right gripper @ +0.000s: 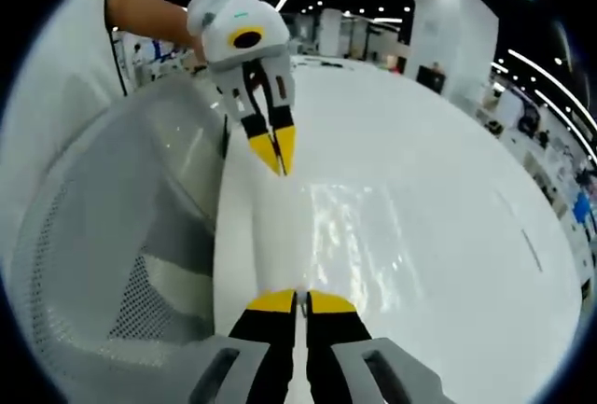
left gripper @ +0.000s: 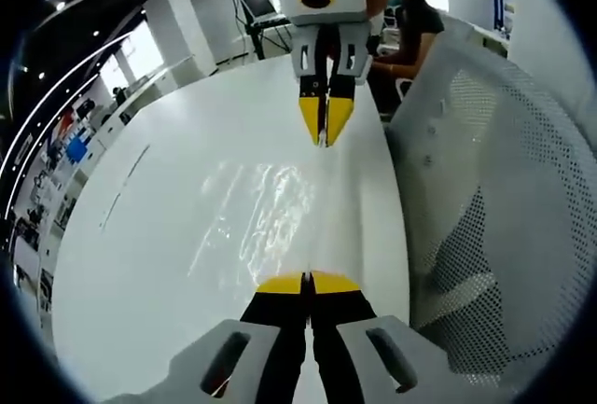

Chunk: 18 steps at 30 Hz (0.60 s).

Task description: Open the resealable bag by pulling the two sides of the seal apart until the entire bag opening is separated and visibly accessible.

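A clear resealable bag (left gripper: 256,213) hangs stretched over the white table (left gripper: 149,264), showing mostly as glints. My left gripper (left gripper: 308,282) is shut on the bag's near edge, its yellow tips pressed together. Facing it, my right gripper (left gripper: 325,132) pinches the far edge with its jaws closed. In the right gripper view the bag (right gripper: 350,227) spreads to the right of the line between my right gripper (right gripper: 300,301) and the left gripper (right gripper: 276,160). I cannot tell whether the seal is parted.
A white mesh chair (left gripper: 494,199) stands close beside the table's edge, also seen as the chair (right gripper: 112,264) at the left of the right gripper view. A person's arm (right gripper: 154,14) holds the left gripper. Desks and shelves lie far behind.
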{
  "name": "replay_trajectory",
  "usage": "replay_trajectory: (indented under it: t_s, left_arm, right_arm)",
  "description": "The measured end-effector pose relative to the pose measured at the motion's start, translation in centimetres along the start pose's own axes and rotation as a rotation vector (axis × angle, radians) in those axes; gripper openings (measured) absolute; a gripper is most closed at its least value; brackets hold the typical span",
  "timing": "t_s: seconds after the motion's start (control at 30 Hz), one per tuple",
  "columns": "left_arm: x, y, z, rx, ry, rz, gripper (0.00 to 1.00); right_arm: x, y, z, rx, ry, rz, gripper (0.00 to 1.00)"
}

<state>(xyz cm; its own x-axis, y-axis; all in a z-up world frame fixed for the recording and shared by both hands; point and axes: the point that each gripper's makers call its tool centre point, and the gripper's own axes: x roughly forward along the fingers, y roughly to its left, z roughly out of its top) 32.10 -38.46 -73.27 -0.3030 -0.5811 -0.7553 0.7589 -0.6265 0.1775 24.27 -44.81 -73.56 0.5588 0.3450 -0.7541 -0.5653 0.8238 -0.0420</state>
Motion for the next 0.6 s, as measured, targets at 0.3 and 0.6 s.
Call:
replay_trajectory:
  t_s: [0.3, 0.6]
  left_arm:
    - [0.03, -0.32, 0.16, 0.003, 0.001, 0.005, 0.0]
    - [0.0, -0.18, 0.55, 0.014, -0.011, 0.013, 0.0]
  right_arm:
    - [0.02, -0.23, -0.3, 0.035, 0.012, -0.026, 0.0]
    - [-0.67, -0.13, 0.17, 0.085, -0.027, -0.031, 0.03]
